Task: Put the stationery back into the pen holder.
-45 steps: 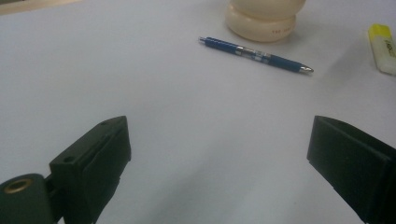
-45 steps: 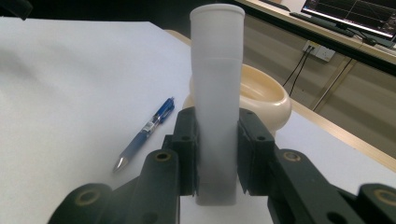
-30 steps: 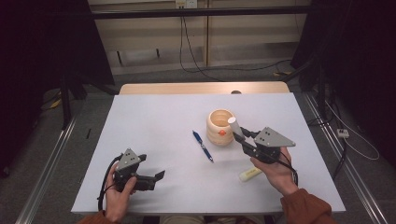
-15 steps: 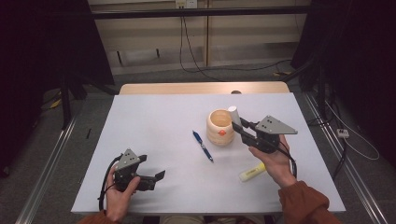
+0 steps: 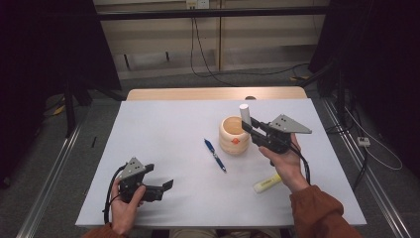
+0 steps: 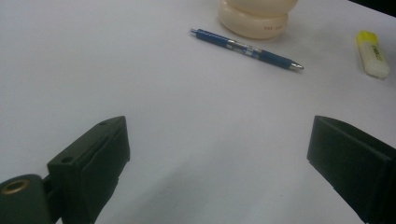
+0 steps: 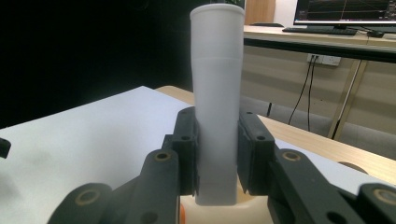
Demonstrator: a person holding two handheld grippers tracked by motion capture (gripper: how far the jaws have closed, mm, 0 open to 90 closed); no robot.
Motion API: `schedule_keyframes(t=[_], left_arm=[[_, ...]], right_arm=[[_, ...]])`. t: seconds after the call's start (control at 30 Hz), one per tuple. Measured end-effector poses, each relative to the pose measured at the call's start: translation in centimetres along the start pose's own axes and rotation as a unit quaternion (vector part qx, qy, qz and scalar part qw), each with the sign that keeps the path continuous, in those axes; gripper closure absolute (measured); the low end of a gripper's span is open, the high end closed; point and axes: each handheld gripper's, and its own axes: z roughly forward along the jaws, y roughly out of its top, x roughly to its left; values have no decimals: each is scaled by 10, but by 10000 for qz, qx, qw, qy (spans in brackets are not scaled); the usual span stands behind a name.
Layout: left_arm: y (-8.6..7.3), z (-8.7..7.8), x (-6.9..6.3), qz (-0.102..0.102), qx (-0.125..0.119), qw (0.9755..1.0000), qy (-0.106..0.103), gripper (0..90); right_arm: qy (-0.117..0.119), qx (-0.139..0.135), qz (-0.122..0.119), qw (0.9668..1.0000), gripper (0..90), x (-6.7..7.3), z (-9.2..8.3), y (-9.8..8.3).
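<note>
A: So, what has the right gripper got?

B: A white tube, clamped upright between its pads. In the right gripper view the tube's lower end sits right over the mouth of the wooden cup.

A: Was it there a second ago?

B: No. Then the gripper was nearer the person and lower, beside the cup, with the tube tilted. Since then the hand has carried it across and slightly up, so the tube now stands above the cup's far rim.

A: Is the tube down inside the cup?

B: I can't tell how far in it reaches; the jaws hide the bottom.

A: And the left gripper?

B: Unchanged, resting near the table's front left corner, jaws wide apart with nothing between them.

A: Anything else shifted?

B: No. The blue pen lies just left of the cup, the yellow highlighter near the right forearm, as before.
</note>
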Motion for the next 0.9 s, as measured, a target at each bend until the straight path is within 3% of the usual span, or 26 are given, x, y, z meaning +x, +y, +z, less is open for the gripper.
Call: schedule_keyframes(t=[0.4,0.63,0.9], left_arm=[[0,0,2,-10,74,10000,-13,57],[0,-1,2,-4,82,10000,-36,57],[0,0,2,1,113,9999,-93,57]], right_arm=[[-39,-40,83,9999,721,-7,26,-1],[-35,37,163,9999,721,-11,43,-13],[-2,151,177,9997,721,-14,49,-23]])
